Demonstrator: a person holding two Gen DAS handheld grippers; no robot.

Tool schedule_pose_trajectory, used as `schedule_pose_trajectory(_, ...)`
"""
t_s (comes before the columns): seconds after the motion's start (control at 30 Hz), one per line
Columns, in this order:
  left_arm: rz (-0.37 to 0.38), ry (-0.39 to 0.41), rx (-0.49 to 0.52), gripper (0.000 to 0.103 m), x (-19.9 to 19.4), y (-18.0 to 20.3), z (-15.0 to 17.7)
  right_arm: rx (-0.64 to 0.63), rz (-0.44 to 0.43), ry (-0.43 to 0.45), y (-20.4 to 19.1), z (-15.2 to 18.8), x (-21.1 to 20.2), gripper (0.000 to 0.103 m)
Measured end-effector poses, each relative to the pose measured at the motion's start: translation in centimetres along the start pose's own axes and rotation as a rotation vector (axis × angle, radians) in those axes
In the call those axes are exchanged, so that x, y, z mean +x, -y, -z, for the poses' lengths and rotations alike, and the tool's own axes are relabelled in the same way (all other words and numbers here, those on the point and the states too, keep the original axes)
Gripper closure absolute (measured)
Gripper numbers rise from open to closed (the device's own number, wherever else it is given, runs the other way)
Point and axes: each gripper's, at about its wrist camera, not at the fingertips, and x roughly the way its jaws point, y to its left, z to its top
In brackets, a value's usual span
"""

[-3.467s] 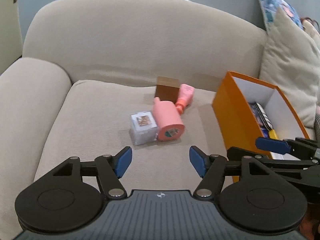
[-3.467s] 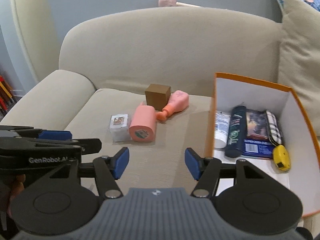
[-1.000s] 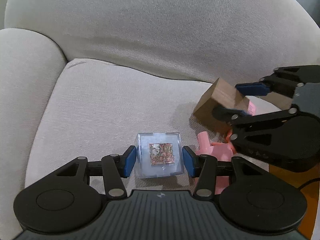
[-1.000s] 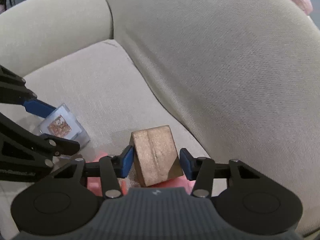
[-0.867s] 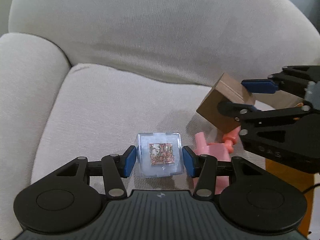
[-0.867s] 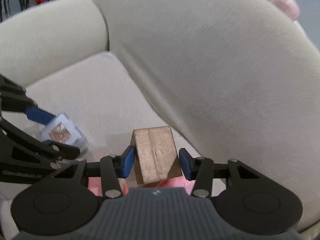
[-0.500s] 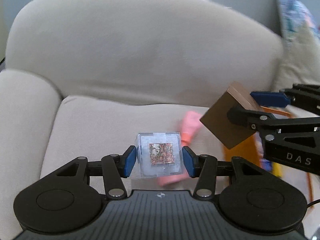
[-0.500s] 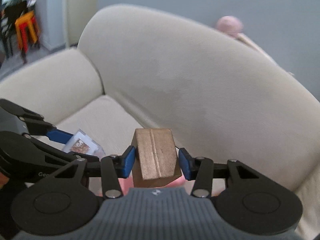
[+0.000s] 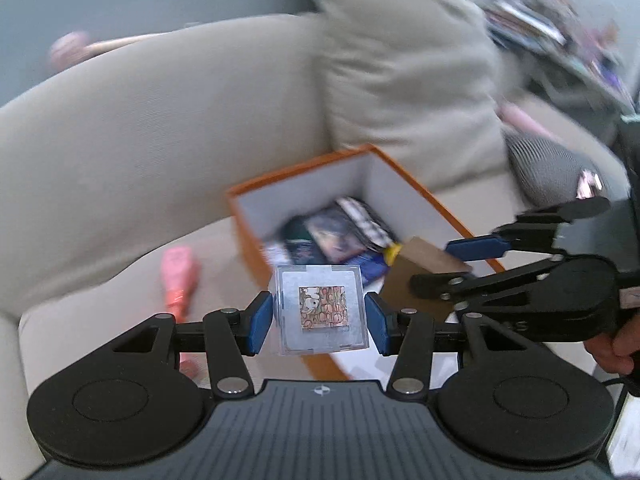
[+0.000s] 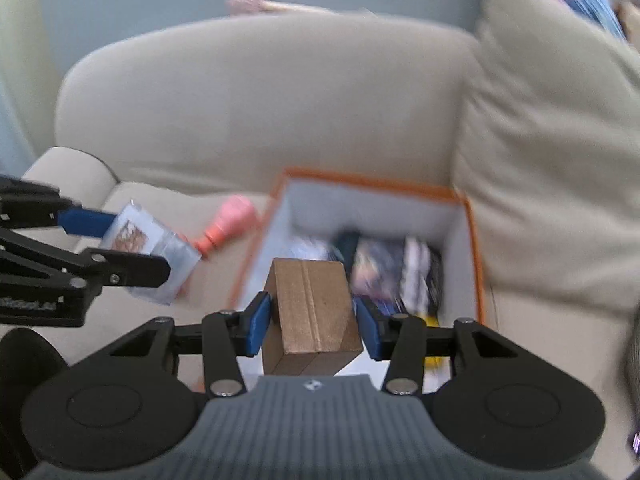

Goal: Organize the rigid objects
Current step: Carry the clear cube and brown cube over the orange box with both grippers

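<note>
My left gripper is shut on a clear plastic cube with a small picture on its face, held in the air near the left wall of the orange box. My right gripper is shut on a brown cardboard box, held over the near part of the orange box. The right gripper also shows in the left wrist view, and the left gripper in the right wrist view. A pink bottle lies on the sofa seat left of the orange box.
The orange box holds several items, among them dark bottles and packets and something yellow. A beige cushion leans behind the box on the beige sofa. A pink object lies below my left gripper.
Both grippers have lifted their objects off the sofa seat and swung right toward the orange box. The brown box now hangs over the orange box.
</note>
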Motion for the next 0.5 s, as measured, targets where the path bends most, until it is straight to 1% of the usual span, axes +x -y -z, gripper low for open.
schedule_pose_trajectory(0.17, 0.022, -0.074, 0.223, 0.046, 3.2, 4.3, 0.0, 0.144, 0.021, -0.032, 3.0, 3.0, 1.0, 0.055)
schedule_pose_trajectory(0.27, 0.028, -0.127, 0.391, 0.046, 5.5, 6.2, 0.4, 0.193, 0.019, -0.039, 3.8, 3.8, 2.1, 0.055)
schedule_pose_trajectory(0.33, 0.026, -0.173, 0.486, 0.046, 6.9, 7.0, 0.8, 0.205, 0.013, -0.04, 4.1, 4.0, 2.9, 0.055)
schedule_pose_trajectory(0.5, 0.042, -0.251, 0.657, 0.046, 9.5, 7.2, 1.8, 0.223, -0.005, -0.061, 4.1, 3.9, 5.4, 0.055)
